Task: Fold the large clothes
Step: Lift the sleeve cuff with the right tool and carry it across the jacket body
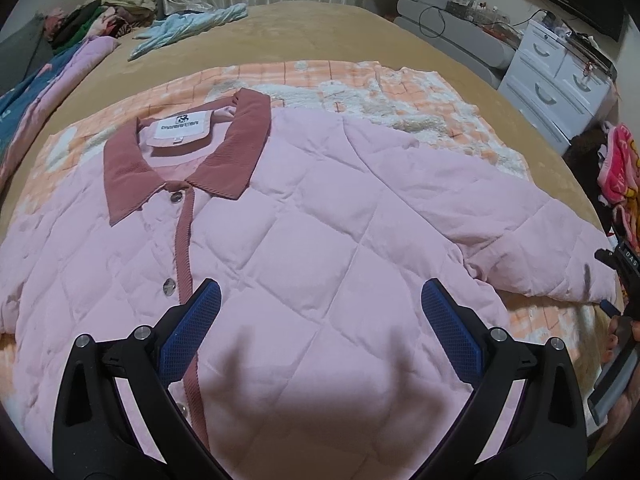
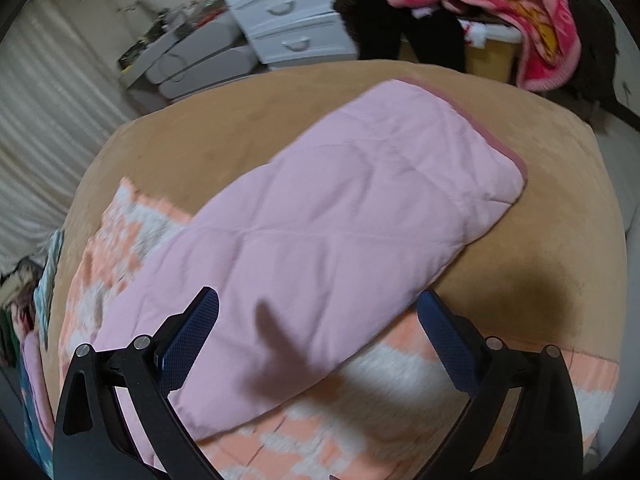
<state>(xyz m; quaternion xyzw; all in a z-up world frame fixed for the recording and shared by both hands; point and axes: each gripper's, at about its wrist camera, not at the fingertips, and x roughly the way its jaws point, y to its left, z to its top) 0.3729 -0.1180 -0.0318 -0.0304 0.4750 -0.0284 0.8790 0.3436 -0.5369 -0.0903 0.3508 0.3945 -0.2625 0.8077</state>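
A pink quilted jacket with a dusty-red collar lies face up, buttoned, on an orange-and-white blanket on the bed. Its right sleeve stretches out flat toward the bed's edge, cuff trimmed in red. My left gripper is open and empty, hovering over the jacket's chest beside the button placket. My right gripper is open and empty above the sleeve's upper part; it also shows at the right edge of the left wrist view.
The tan bedspread covers the bed. A light blue garment and a clothes pile lie at the far side. White drawers and a pink-red blanket stand beside the bed.
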